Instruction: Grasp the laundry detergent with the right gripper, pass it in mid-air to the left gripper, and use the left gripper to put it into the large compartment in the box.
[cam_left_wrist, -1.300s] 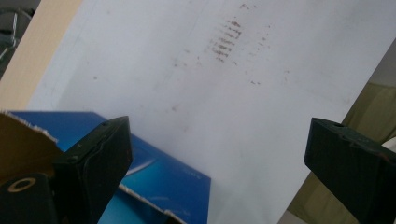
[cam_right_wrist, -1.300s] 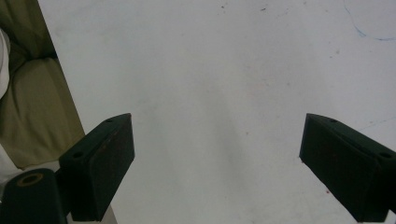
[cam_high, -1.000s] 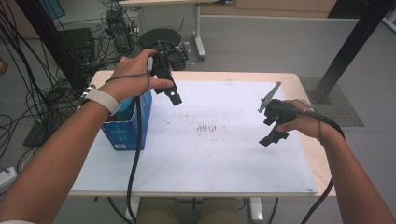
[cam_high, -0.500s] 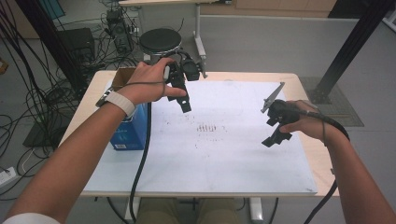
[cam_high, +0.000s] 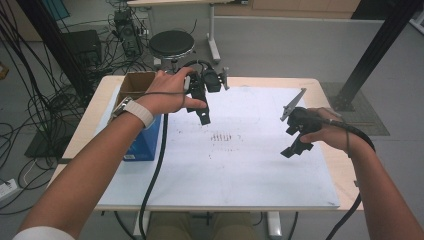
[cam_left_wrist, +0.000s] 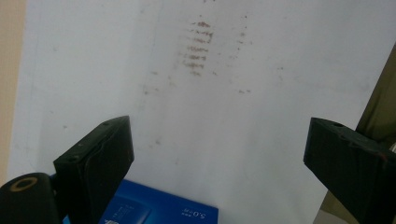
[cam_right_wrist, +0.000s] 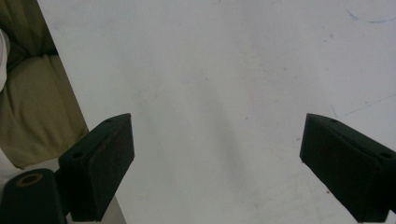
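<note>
A person works two hand-held tongs over a bench (cam_high: 330, 165) covered by a white sheet (cam_high: 250, 165), neither tool carrying anything. The left tongs (cam_high: 204, 116) hang above the far-left part of the sheet, just beside the blue box (cam_high: 145, 145) that stands at the bench's left edge under the forearm; their jaws stand spread wide with only bare sheet between them, as the left gripper view confirms, where the box top (cam_left_wrist: 159, 212) peeks in at the bottom between the open jaws. That pose, nose tipped down toward the sheet, reads as a hand lining up near the box, the thing closest to it, rather than gripping. An open brown carton (cam_high: 135, 85) sits behind the box at the far-left corner. The right tongs (cam_high: 292, 145) are held off the sheet on the right side, well apart from the box, jaws likewise spread and empty, apparently parked out of the way while the other hand works. A patch of brownish smudges (cam_high: 224, 136) marks the middle of the sheet between the two tools. Against the frame a second earlier, the left hand has shifted toward the bench's far edge and the middle, and sunk lower; the right hand has kept its place
</note>
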